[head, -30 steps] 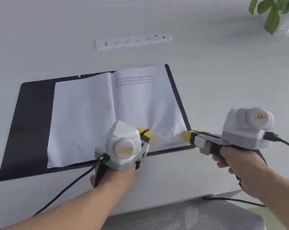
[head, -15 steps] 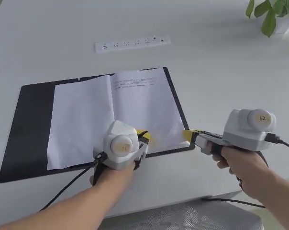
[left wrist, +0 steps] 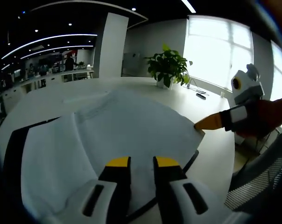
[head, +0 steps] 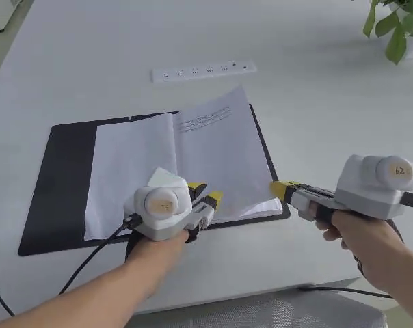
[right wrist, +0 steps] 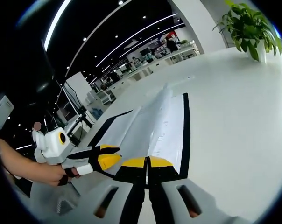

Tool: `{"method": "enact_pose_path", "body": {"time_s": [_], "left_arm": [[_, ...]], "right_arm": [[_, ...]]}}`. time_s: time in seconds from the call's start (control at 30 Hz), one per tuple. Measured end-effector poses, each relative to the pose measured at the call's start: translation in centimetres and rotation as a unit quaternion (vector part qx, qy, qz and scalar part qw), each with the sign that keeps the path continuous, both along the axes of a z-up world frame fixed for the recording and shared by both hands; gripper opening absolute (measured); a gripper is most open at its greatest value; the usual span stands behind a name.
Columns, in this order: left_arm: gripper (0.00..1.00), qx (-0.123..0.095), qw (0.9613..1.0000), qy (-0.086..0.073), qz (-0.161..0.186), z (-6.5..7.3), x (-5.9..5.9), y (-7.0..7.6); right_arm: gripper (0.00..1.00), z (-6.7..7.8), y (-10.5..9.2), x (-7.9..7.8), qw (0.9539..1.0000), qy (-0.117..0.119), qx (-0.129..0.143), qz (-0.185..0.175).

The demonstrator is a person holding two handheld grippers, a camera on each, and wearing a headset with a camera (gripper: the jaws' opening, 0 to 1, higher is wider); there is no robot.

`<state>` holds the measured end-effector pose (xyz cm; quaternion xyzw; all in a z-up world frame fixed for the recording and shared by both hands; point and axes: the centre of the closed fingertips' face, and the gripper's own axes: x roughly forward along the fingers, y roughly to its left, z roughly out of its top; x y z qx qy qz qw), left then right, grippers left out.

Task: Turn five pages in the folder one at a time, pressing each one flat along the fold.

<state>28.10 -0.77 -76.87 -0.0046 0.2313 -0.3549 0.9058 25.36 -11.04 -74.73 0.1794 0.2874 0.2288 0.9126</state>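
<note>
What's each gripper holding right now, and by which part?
Right gripper pinches the top page at its near right corner, with the sheet raised. Left gripper holds nothing, jaws apart over the page.

**A:** What is different from a moment ago?

**B:** The right-hand page (head: pixel 220 150) has come up off the folder (head: pixel 56 184). Its outer edge lay flat before. Now it curls upward, and its far corner pokes past the folder's top border.

**A:** Did a gripper move?

**B:** The right hand-held gripper (head: pixel 280 190), closed on that page's near corner, has raised it slightly.
</note>
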Motion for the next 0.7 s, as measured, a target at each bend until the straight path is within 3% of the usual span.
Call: {"method": "enact_pose_path", "body": {"time_s": [0.07,0.1,0.17,0.23,0.3,0.37,0.4,0.5,0.57,0.6,0.63,0.67,0.7], "left_arm": [[0.17,0.0,1.0,-0.004,0.001,0.4,-0.2,0.6],[0.17,-0.002,1.0,-0.007,0.001,0.6,-0.3,0.9],[0.16,-0.002,1.0,-0.008,0.003,0.8,-0.5,1.4],[0.16,-0.002,0.9999,-0.009,0.006,0.9,-0.6,1.9],[0.15,0.0,0.9999,-0.011,0.008,1.1,-0.7,2.3],[0.15,0.002,0.9999,-0.01,0.012,1.1,-0.9,2.9],[0.15,0.003,0.9998,-0.011,0.013,1.1,-0.9,3.1],[0.15,0.005,0.9998,-0.011,0.016,1.2,-1.0,3.5],[0.15,0.006,0.9998,-0.011,0.017,1.2,-1.1,3.7],[0.14,0.007,0.9998,-0.01,0.018,1.2,-1.2,3.8],[0.15,0.009,0.9997,-0.013,0.02,1.3,-1.2,4.0],[0.14,0.009,0.9997,-0.013,0.02,1.3,-1.2,4.1],[0.14,0.008,0.9996,-0.013,0.022,1.4,-1.2,4.2]], "right_arm": [[0.0,0.5,0.5,-0.2,1.0,-0.005,0.002,0.004],[0.0,0.4,0.6,-0.4,0.9998,-0.01,-0.015,0.011],[0.0,0.4,0.8,-0.4,0.9996,-0.015,-0.021,0.014],[0.0,-0.2,0.5,-0.4,0.9968,-0.024,-0.072,0.027],[0.0,-0.3,0.8,-0.4,0.9957,-0.028,-0.081,0.034],[0.0,-0.3,0.5,-0.3,0.9904,-0.046,-0.123,0.041],[0.0,0.0,1.0,-0.5,0.9917,-0.046,-0.112,0.043],[0.0,0.5,1.4,-0.7,0.9831,-0.074,-0.152,0.07],[0.0,0.6,1.4,-0.7,0.9738,-0.089,-0.191,0.086],[0.0,0.7,1.9,-0.8,0.9753,-0.088,-0.182,0.089],[0.0,1.0,2.6,-1.1,0.981,-0.082,-0.15,0.091],[0.0,1.0,2.5,-1.0,0.9822,-0.08,-0.148,0.083],[0.0,1.1,2.3,-1.0,0.9801,-0.084,-0.158,0.086]]}}
